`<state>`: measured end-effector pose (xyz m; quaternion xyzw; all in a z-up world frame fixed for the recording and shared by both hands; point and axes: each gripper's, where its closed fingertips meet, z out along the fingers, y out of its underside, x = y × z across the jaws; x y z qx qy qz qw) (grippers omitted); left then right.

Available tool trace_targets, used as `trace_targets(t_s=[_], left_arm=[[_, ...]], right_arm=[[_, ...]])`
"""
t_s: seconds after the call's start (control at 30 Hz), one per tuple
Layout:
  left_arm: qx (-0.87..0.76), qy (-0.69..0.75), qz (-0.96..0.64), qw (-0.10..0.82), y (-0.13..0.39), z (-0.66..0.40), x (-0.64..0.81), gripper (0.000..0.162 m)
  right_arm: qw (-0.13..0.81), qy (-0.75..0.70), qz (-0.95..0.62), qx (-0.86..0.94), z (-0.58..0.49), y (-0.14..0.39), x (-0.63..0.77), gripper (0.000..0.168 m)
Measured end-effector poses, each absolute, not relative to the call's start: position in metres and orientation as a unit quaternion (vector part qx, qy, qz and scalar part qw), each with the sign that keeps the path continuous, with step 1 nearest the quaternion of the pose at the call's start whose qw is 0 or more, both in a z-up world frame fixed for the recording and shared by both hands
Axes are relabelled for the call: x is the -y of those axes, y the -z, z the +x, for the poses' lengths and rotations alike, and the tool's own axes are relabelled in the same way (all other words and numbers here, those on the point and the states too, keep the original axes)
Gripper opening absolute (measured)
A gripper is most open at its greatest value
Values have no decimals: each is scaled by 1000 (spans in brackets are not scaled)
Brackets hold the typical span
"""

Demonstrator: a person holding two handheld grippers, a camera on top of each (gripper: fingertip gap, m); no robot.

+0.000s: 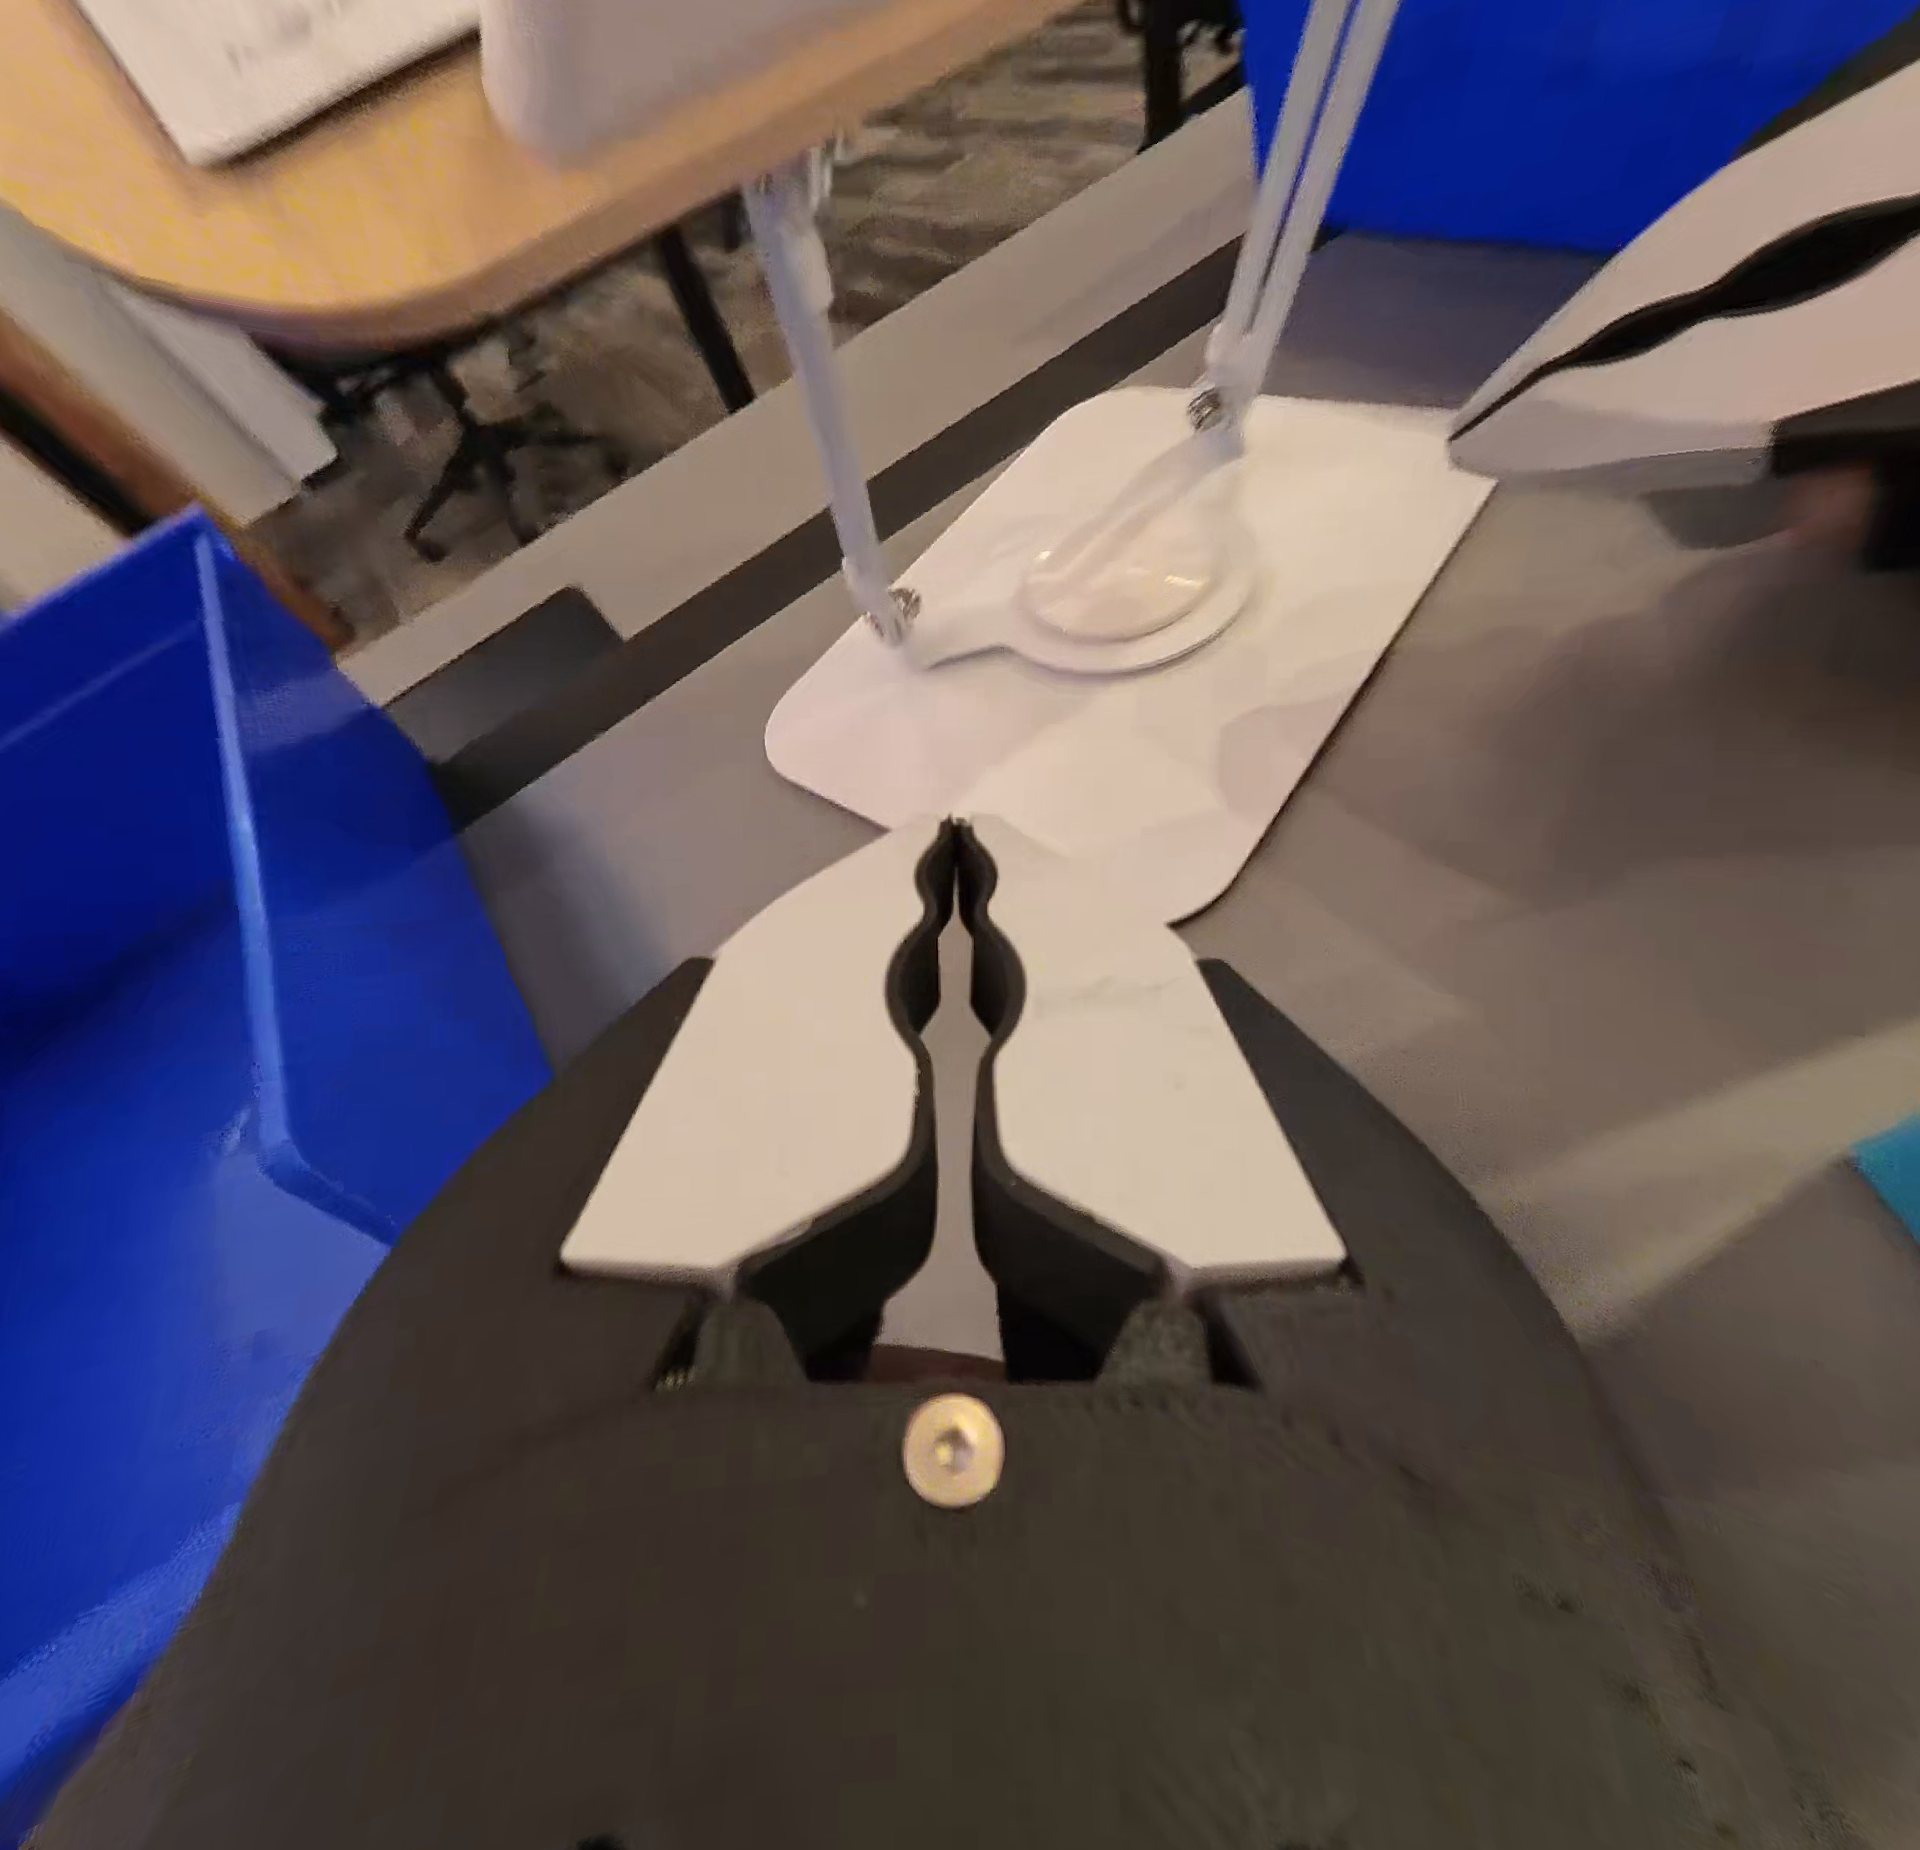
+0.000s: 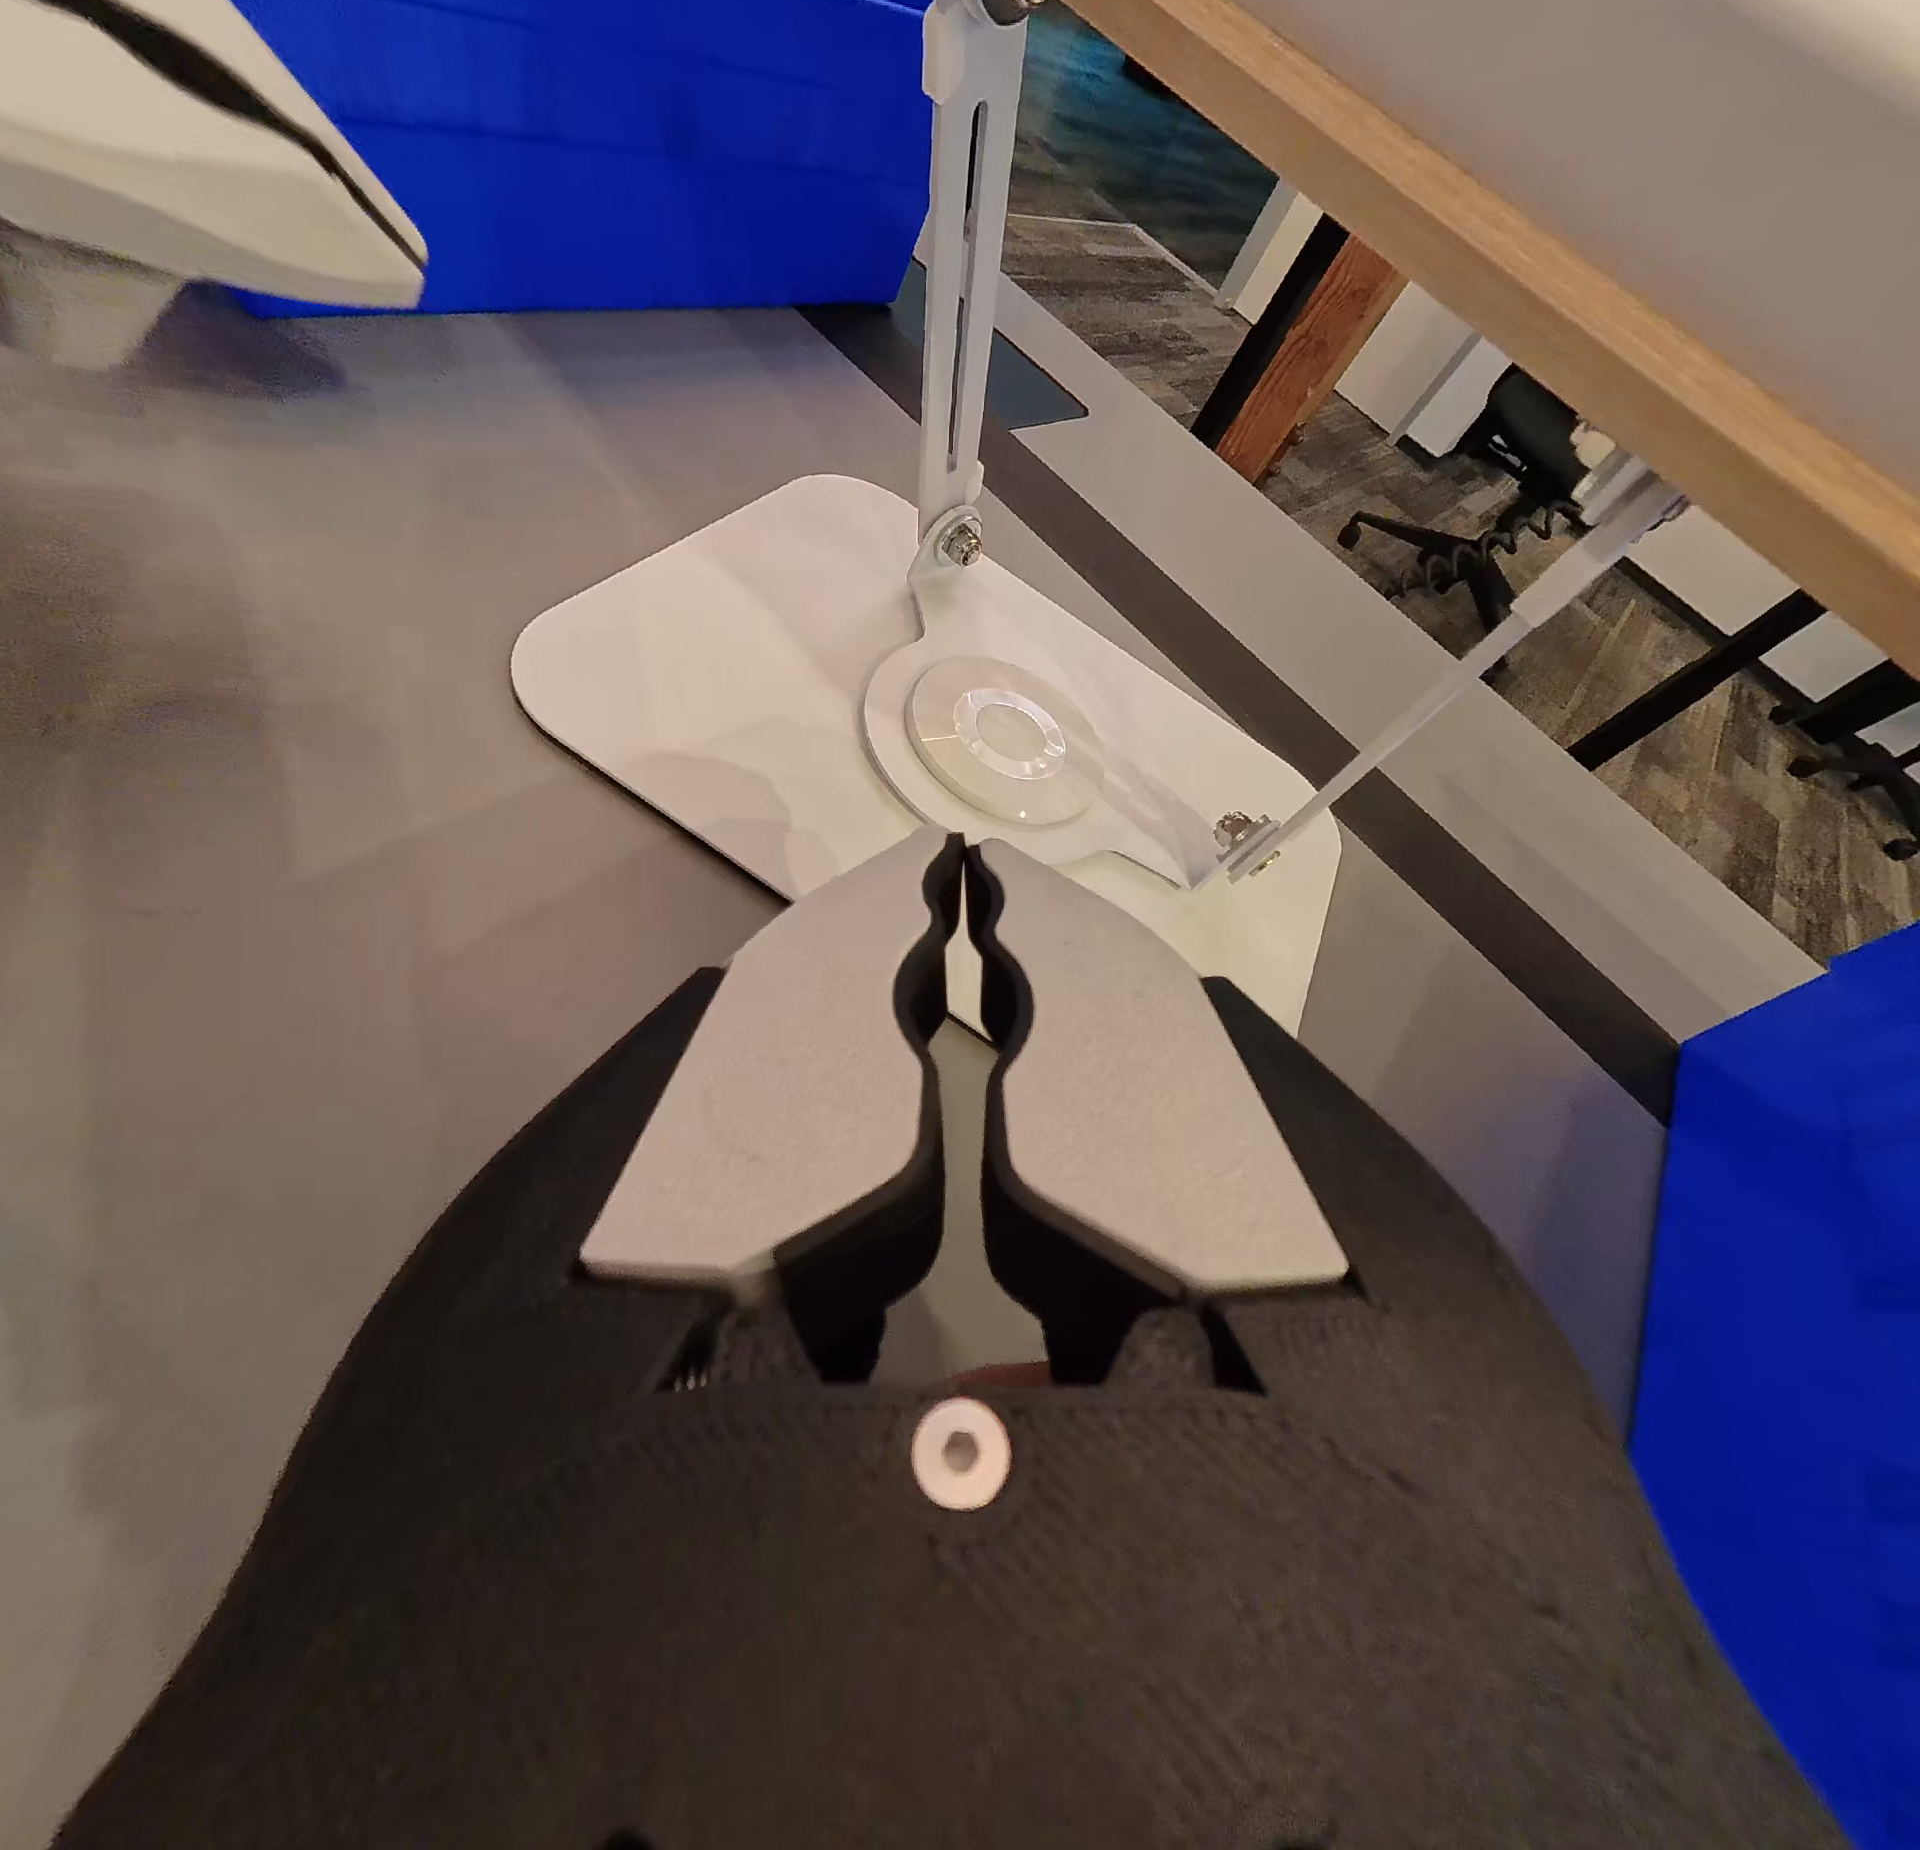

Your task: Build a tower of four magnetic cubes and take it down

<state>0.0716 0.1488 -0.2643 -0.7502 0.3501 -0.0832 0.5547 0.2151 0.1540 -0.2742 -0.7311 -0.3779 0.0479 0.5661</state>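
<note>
Left gripper point(image 1: 954, 826), right gripper point(image 2: 961, 841): both empty, fingertips closed together, poised over a grey table point(image 1: 1558, 865).

Item sought, four magnetic cubes: none visible in either view, so their place cannot be told. Present instead: white stand base point(image 2: 686, 678) with round disc point(image 2: 997, 740) and thin arms, blue bins point(image 1: 156, 917) at the sides, wooden desk point(image 2: 1455, 159) beyond. Handling, by judgement: cubes likely light, rigid, smooth-faced; magnets may snap together or twist on approach. Best hold probably two opposite flat faces, mid-height, leaving top and bottom free for stacking. Tower not begun, as far as shown.
</note>
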Motion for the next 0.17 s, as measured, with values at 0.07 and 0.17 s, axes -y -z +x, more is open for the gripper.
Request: trace_targets(t_s=[0.07,0.17], left_arm=[[-319,63,-766,554,269,66,-157,0],[-284,29,-786,548,275,55,-169,0]], right_arm=[[566,-47,-731,378,215,274,-154,0],[566,-44,-732,377,216,274,-154,0]])
